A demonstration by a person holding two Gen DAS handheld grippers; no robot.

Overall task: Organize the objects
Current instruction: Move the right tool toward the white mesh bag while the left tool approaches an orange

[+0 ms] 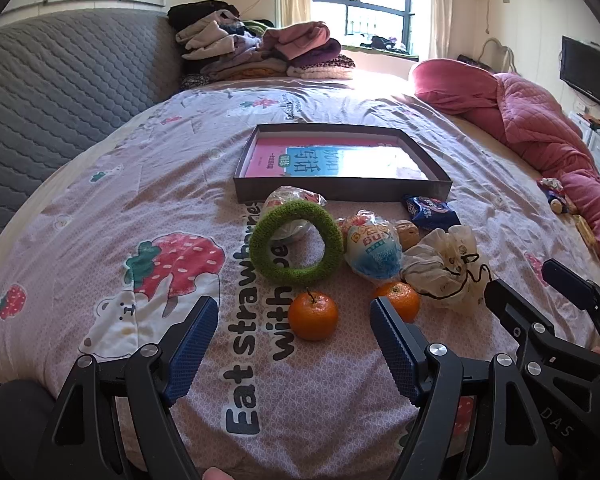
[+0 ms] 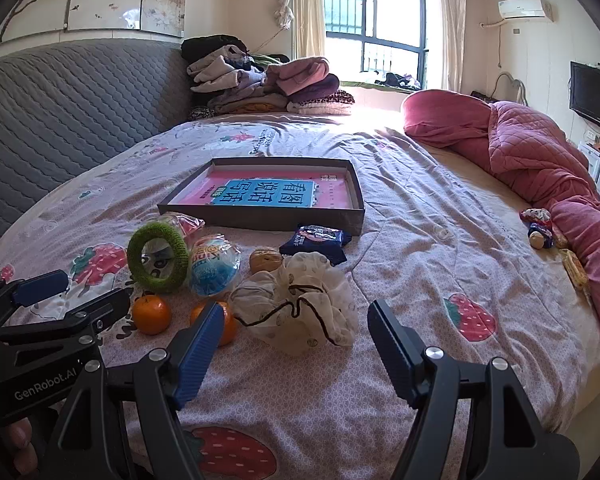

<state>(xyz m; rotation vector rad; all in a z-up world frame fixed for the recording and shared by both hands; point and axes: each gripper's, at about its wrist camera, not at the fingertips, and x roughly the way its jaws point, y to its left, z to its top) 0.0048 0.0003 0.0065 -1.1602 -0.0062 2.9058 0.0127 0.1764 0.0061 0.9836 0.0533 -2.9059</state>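
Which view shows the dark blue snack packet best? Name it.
Right wrist view: the dark blue snack packet lies fully visible before the tray. In the left wrist view it sits farther off, smaller, its near edge behind a cloth pouch.

On the bedspread (image 1: 256, 360) in front of you, big dark letters read "Eat strawberries with be…", the ending hidden under the green ring (image 1: 296, 240). Your left gripper (image 2: 40, 292) carries "GenRobot.AI" on its body, and your right gripper (image 1: 540, 300) shows "DAS". The book (image 2: 276, 196) lying in the tray (image 2: 260, 218) bears "看图说话" on its blue panel. The snack bag (image 1: 374, 248) has print too blurred to read.
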